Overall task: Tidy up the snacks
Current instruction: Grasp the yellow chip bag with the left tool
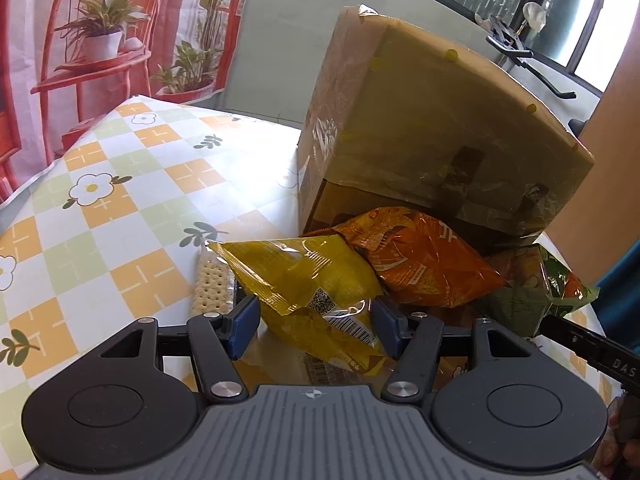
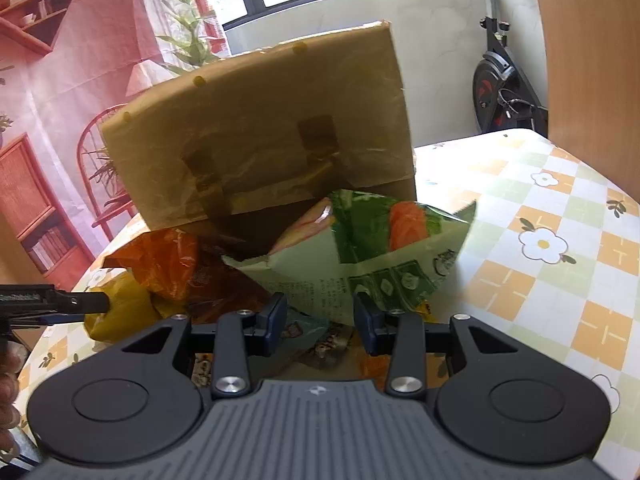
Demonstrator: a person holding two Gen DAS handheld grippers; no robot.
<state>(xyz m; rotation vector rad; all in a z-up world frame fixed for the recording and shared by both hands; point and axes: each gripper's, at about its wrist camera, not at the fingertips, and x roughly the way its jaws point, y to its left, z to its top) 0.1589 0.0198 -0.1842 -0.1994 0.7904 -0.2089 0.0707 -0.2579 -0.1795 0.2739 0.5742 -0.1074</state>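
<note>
Step in hand: pick-up from the snack heap on the worktop (image 1: 132,208), in front of the cardboard box (image 1: 432,128)

Left tool (image 1: 316,320): released, blue pads astride the yellow packet (image 1: 304,280), apparently not pressing on it; next move likely calls for closing on the packet's near end, then lifting clear of the orange bag (image 1: 416,260) leaning on it

Right tool (image 2: 320,314): clenched partway, green bag (image 2: 360,256) between the pads; grasp or mere contact cannot be told

Also on worktop: cracker pack (image 1: 210,284) just beside the yellow packet, small wrapped items beneath the heap

Container: cardboard box, lid flap taped and lying over the top; contents hidden; all visible snacks outside it
</note>
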